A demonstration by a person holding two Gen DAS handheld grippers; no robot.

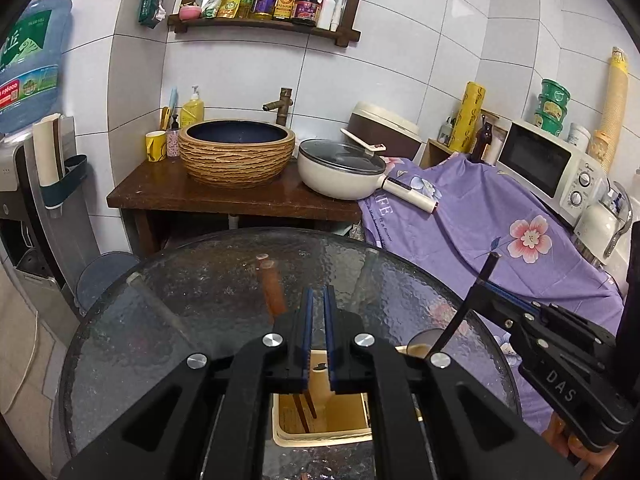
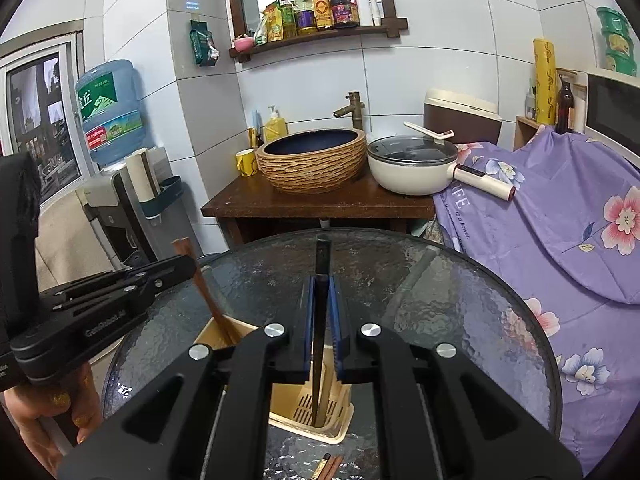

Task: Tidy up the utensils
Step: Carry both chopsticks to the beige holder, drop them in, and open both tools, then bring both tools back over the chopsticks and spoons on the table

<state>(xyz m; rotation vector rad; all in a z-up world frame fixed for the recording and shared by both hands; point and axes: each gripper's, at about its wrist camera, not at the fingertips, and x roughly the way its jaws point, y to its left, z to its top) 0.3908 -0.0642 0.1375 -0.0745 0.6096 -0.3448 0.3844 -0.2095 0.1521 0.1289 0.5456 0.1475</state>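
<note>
A cream utensil holder [image 1: 320, 432] [image 2: 304, 412] stands on the round glass table [image 1: 200, 312] [image 2: 460, 300]. My left gripper [image 1: 318, 300] is above the holder with a narrow gap between its jaws; a brown chopstick [image 1: 272, 292] [image 2: 204, 292] stands beside them, blurred, its lower end in the holder. From the right wrist view the left gripper [image 2: 188, 266] seems at the chopstick. My right gripper [image 2: 322, 292] [image 1: 486, 284] is shut on a black chopstick [image 2: 322, 256] [image 1: 486, 272], upright, its tip down in the holder.
More brown chopsticks [image 2: 330, 466] lie on the table in front of the holder. Behind the table stand a wooden counter [image 1: 224, 196] with a basin, a white pot [image 1: 340, 168], and a purple flowered cloth [image 1: 500, 216] on the right.
</note>
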